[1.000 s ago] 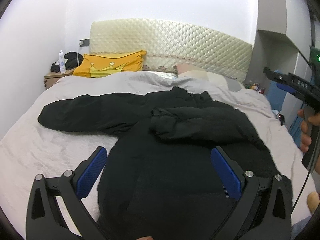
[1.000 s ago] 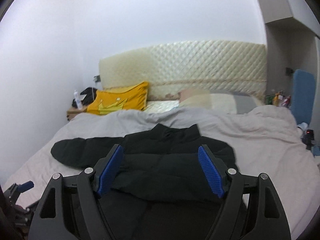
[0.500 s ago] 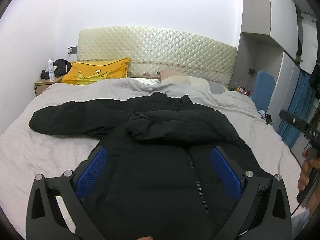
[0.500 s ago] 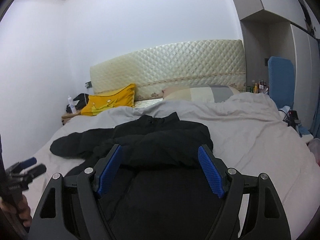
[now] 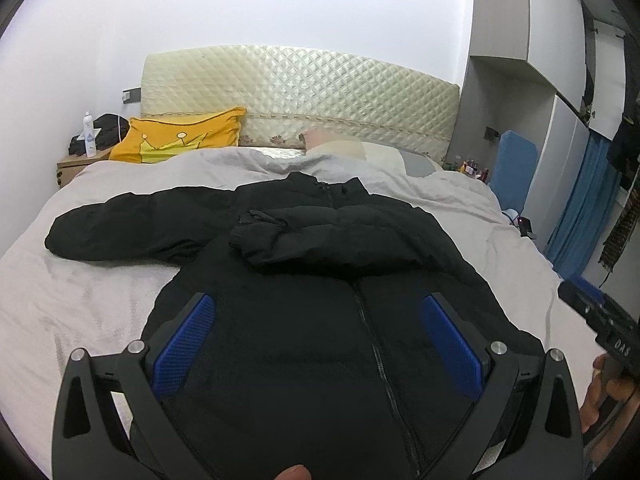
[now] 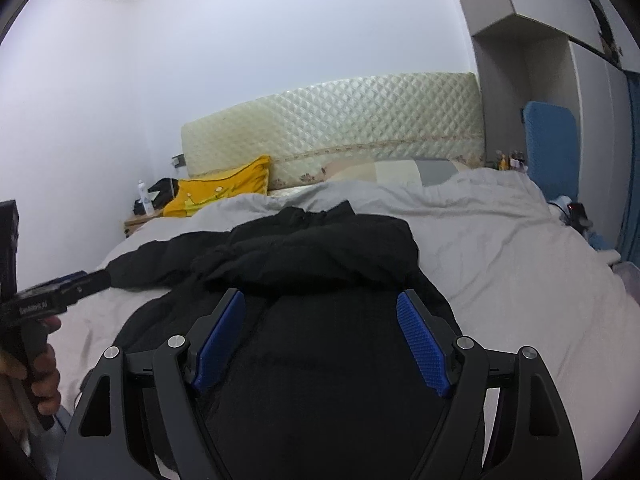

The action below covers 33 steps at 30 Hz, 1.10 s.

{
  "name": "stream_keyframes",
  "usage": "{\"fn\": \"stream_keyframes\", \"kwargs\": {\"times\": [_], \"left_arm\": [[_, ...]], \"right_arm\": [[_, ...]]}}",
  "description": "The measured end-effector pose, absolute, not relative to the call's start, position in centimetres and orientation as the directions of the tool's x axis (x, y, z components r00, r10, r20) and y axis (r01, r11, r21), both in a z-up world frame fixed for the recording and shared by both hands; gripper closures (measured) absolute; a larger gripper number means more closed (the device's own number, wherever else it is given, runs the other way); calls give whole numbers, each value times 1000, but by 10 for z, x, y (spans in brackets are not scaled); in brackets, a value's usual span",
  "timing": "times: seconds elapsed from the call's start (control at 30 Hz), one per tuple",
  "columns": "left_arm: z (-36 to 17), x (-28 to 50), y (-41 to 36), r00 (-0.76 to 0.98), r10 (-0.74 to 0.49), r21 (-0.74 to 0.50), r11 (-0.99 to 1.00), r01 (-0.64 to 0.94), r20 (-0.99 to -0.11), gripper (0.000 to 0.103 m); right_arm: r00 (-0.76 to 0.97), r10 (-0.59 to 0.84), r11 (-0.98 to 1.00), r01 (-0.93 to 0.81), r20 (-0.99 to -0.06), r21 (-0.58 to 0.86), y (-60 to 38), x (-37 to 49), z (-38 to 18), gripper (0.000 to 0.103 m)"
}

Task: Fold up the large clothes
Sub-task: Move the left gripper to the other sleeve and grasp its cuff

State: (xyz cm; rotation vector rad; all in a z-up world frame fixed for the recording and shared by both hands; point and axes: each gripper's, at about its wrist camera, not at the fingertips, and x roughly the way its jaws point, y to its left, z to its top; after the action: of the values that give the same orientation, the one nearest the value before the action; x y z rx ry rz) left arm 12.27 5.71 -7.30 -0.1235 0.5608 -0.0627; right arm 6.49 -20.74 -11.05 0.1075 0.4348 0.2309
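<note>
A black padded jacket point(image 5: 320, 312) lies front up on the bed, zip point(image 5: 380, 360) down its middle, collar toward the headboard. One sleeve point(image 5: 328, 240) is folded across the chest; the other sleeve point(image 5: 132, 228) stretches out to the left over the sheet. My left gripper point(image 5: 320, 340) hovers open above the jacket's lower body, blue pads wide apart with nothing between them. In the right wrist view the same jacket point(image 6: 320, 360) fills the lower middle, and my right gripper point(image 6: 320, 340) is open above its lower right part, holding nothing.
The bed's grey sheet point(image 5: 80, 300) spreads around the jacket, with a yellow pillow point(image 5: 180, 140) and quilted headboard point(image 5: 304, 96) at the far end. A nightstand point(image 5: 72, 164) with a bottle stands far left. A blue chair point(image 5: 514, 168) and wardrobe are on the right.
Both grippers have drawn back toward the jacket's hem, and the right one has sunk lower and swung right. The jacket has not moved. Both stay open.
</note>
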Motion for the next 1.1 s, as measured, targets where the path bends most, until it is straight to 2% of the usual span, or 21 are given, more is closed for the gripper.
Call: {"fn": "stream_keyframes", "kwargs": {"times": [0.13,0.33,0.4,0.47,0.67,0.83,1.0,1.1], "left_arm": [[-75,117,50,846,-108,-127,991,48,-522,0],[-76,113,43,856,-111,-103,992,68,-505,0],[-76,115,46,852,-127,-119,990,76,-508,0],[-76,116,51,853,-135,-134,988,77,-505,0],[-66,127,71,864,-112,-129,990,55,-491,0],[-59,148,95,843,-97,-113,993,43,-529,0],[-46,171,127,845,-43,-48,999,20,-533,0],[-41,191,160,833,-49,-96,995,-5,-551,0]], "right_arm": [[897,214,975,-170,-386,146,-215,53,-114,23],[898,210,973,-155,-386,169,-222,42,-121,15],[902,202,975,-147,-382,169,-225,36,-124,10],[909,193,976,-139,-368,168,-226,33,-125,1],[920,171,979,-120,-352,163,-229,33,-130,0],[919,154,982,-103,-363,155,-231,37,-137,0],[923,144,981,-86,-357,173,-234,38,-139,0],[928,138,982,-83,-347,170,-234,39,-139,0]]}}
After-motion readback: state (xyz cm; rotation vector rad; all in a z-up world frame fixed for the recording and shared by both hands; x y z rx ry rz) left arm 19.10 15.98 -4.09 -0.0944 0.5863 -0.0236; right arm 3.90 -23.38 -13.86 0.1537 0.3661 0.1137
